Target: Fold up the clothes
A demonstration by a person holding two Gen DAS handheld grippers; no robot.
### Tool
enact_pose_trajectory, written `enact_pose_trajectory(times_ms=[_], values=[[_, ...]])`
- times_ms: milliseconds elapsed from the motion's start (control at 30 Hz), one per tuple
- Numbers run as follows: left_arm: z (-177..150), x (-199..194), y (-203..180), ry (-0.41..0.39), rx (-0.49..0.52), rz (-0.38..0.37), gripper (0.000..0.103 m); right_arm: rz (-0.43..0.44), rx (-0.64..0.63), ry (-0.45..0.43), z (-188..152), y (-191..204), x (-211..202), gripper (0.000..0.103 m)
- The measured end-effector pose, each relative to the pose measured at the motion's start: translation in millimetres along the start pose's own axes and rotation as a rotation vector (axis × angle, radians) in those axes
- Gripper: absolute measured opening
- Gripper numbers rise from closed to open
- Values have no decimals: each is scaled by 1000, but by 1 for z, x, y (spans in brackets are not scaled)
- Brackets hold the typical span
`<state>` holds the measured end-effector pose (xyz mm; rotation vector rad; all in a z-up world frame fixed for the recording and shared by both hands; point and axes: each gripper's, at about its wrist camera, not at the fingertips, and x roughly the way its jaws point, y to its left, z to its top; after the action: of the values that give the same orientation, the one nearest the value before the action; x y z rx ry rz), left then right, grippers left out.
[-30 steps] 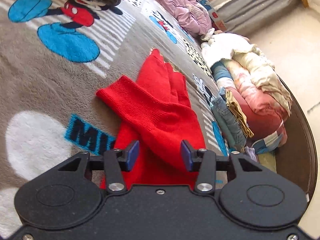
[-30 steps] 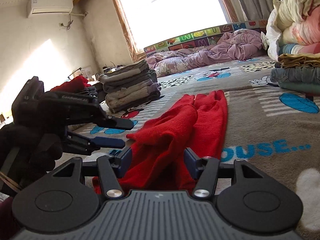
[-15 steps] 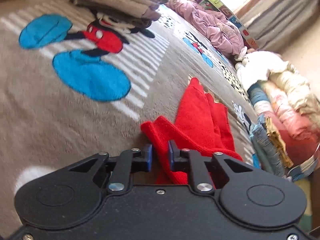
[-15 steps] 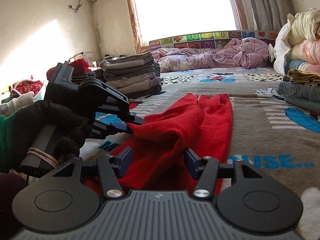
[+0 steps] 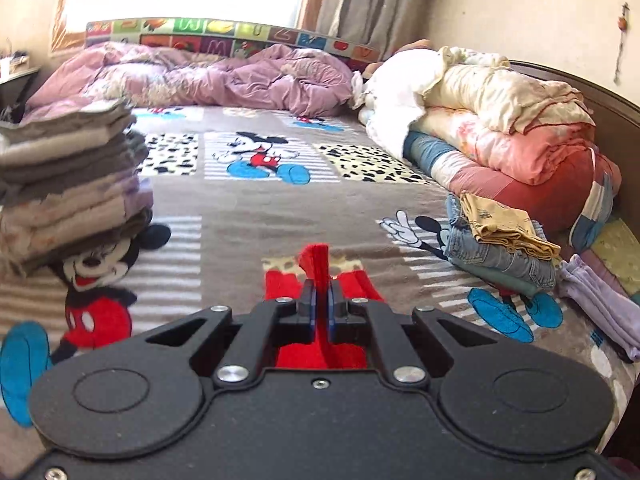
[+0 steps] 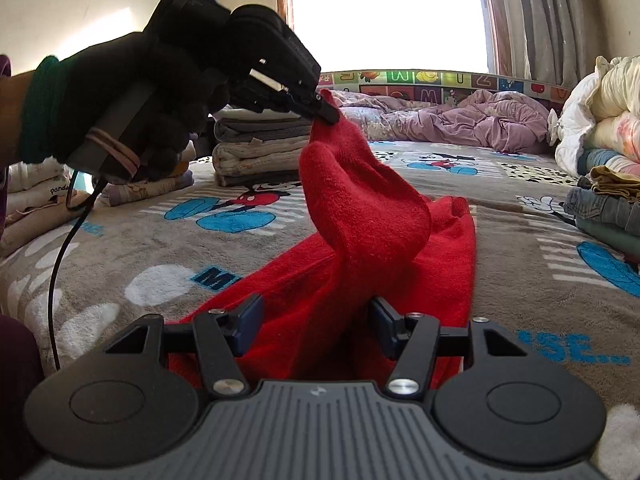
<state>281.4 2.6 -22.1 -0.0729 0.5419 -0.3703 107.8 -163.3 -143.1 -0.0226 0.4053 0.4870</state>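
A red knit garment (image 6: 360, 200) lies on the cartoon-print blanket (image 6: 140, 248). My left gripper (image 6: 324, 114), held in a black-gloved hand (image 6: 132, 92), is shut on one end of the garment and holds it up off the bed, so the cloth hangs in a peak. In the left wrist view the pinched red edge (image 5: 316, 258) sticks up between the tips of the left gripper (image 5: 320, 300). My right gripper (image 6: 316, 320) stands open low over the near part of the garment. Red cloth lies between its fingers, and the pads do not press on it.
A stack of folded grey and beige clothes (image 5: 68, 188) stands at the left. Folded jeans with a yellow cloth on top (image 5: 500, 248) and a lilac piece (image 5: 600, 304) lie at the right, below rolled quilts (image 5: 500, 132). A purple quilt (image 5: 200, 76) lies under the window.
The left gripper closed on the garment's edge, rolled level and rose, pulling the red cloth up off the blanket. The right gripper stayed open over the near end.
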Motion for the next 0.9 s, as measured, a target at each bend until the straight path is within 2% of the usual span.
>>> enact_pose_trajectory(times_ms=[167,500,767,900], values=[[28,11,-10,-11,130,-13,3,-26,-78,18,0,13,6,58],[34,59,3,68,179,-24,3,-38,-254,-19,1,42,6,58],[29,93,6,115,201,-40,3,35,-340,-77,7,67,9,64],[26,106,7,133,211,-46,3,105,-311,-38,7,70,19,68]])
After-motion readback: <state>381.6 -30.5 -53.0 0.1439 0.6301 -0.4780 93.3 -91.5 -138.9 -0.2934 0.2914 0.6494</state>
